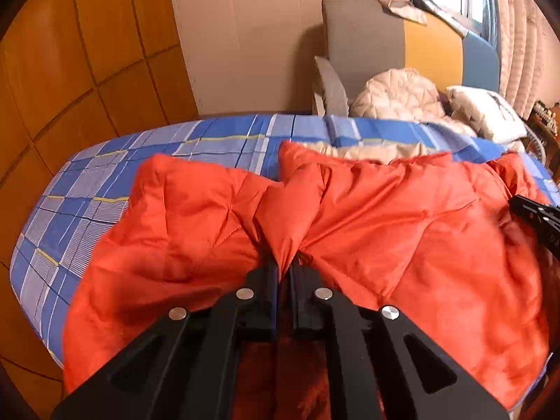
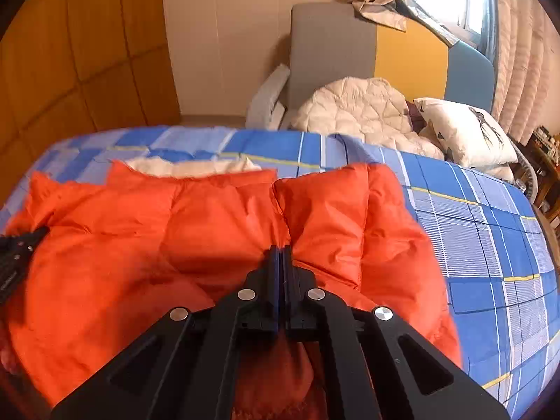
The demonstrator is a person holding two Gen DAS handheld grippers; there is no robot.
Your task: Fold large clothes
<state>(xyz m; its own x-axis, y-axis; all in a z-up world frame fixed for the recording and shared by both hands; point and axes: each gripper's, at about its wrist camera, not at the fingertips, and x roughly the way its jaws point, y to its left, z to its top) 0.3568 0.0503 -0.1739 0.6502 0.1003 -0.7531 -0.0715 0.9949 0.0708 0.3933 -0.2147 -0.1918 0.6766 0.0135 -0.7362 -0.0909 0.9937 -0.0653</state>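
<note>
Orange puffer jacket [image 1: 385,217] | I hold both jaws clenched on thin fabric pinches | risk: slippery shell slides free, fold collapses onto bed [image 2: 490,245]

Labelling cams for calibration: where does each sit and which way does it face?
Left wrist: on the left tongs, looking forward and down at the orange jacket they pinch; right tongs at the edge.
Right wrist: on the right tongs, same slant, shut on the jacket; left tongs at the left edge.
Shared: jacket, plaid bed, armchair.
</note>
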